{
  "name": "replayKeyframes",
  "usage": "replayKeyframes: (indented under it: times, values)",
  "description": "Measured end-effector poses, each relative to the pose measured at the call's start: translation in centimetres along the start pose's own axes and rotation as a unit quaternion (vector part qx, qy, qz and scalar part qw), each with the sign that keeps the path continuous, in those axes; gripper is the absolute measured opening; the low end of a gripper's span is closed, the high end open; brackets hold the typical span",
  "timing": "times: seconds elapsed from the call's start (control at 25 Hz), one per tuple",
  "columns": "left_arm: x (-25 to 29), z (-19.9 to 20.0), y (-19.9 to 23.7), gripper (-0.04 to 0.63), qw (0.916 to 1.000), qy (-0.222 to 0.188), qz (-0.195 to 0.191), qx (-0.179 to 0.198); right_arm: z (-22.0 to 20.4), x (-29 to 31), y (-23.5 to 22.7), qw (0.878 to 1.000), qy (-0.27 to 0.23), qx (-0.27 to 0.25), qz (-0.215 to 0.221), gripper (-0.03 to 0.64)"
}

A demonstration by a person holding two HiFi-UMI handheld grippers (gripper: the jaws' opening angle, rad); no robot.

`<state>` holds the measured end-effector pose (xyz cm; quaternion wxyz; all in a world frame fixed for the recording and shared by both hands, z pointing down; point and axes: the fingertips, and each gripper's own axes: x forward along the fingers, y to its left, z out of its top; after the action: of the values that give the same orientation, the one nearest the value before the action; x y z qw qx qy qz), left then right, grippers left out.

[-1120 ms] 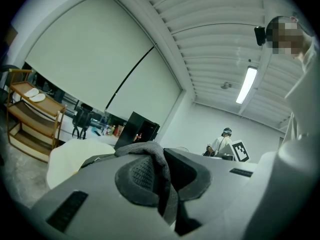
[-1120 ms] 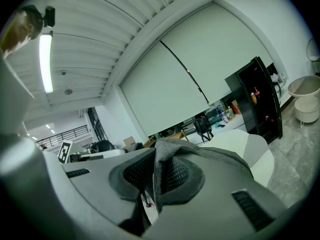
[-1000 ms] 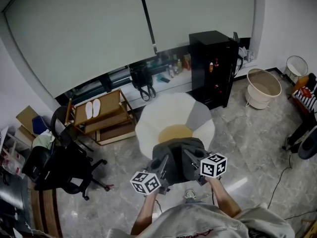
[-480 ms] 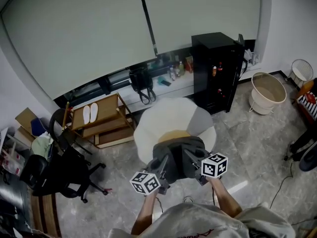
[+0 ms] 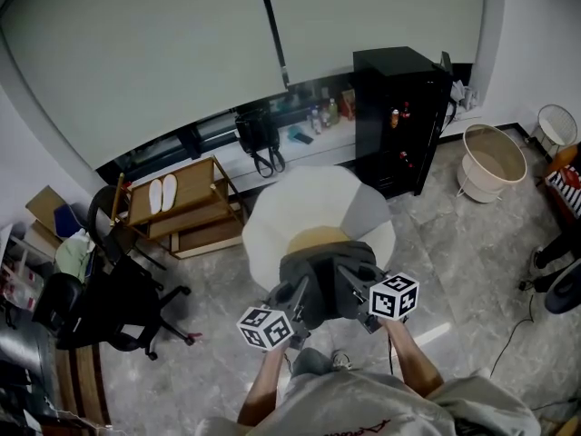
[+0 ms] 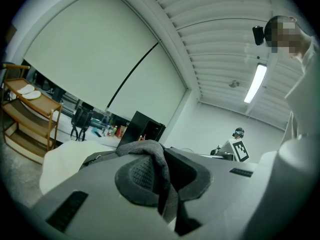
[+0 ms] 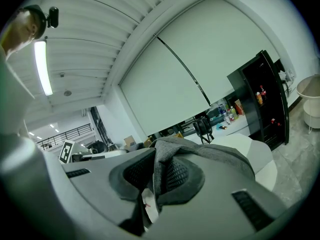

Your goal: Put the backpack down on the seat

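Left forearm (image 5: 261,384), right forearm (image 5: 410,363) reach forward, lower centre of frame, side by side. Left gripper (image 5: 292,296), right gripper (image 5: 352,282) roughly level, each clamped on grey backpack (image 5: 320,260) fabric.

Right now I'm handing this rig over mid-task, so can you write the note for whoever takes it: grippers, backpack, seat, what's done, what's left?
Left gripper: shut on a fold of the grey backpack.
Right gripper: shut on the backpack's fabric too.
Backpack: held between both at the near edge of the white seat; whether it touches the seat can't be told.
Done: backpack gripped and at the seat.
Left: lower it onto the seat, then open both grippers.
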<state>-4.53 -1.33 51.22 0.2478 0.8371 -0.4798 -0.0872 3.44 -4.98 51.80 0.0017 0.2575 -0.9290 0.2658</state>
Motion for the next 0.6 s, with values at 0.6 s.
replayKeyframes:
  times: [0.6]
  values:
    - [-1.5, -0.6, 1.0, 0.055, 0.9999, -0.002, 0.009, -0.011, -2.1, 0.7, 1.0, 1.0, 0.024, 0.008, 0.0, 0.051]
